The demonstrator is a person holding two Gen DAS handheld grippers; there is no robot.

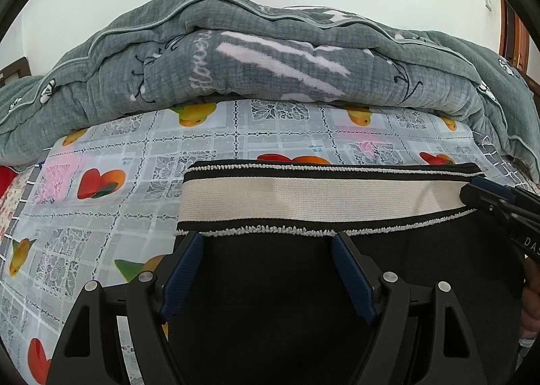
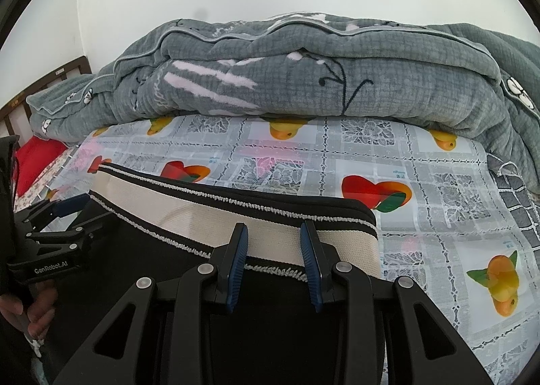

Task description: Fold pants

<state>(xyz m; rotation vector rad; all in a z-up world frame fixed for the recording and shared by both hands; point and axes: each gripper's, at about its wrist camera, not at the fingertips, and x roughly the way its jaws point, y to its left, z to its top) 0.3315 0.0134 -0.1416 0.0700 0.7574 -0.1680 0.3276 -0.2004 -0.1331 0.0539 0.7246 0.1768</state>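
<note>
Black pants [image 1: 270, 300] lie flat on the fruit-print sheet, with a cream waistband [image 1: 317, 197] edged in black and white at the far end. My left gripper [image 1: 268, 239] is open just above the black cloth, its tips at the waistband's near edge. My right gripper [image 2: 274, 233] is open over the waistband [image 2: 202, 216] near the pants' right end [image 2: 101, 283]. Each gripper shows in the other's view: the right one [image 1: 472, 187] at the waistband's right end, the left one [image 2: 72, 206] at its left end. Nothing is held.
A thick grey quilt [image 1: 270, 57] is bundled along the far side of the bed, also in the right wrist view [image 2: 303, 71]. The fruit-print sheet [image 1: 101, 189] spreads left of the pants and right of them [image 2: 455, 216]. A red cloth [image 2: 37, 155] lies far left.
</note>
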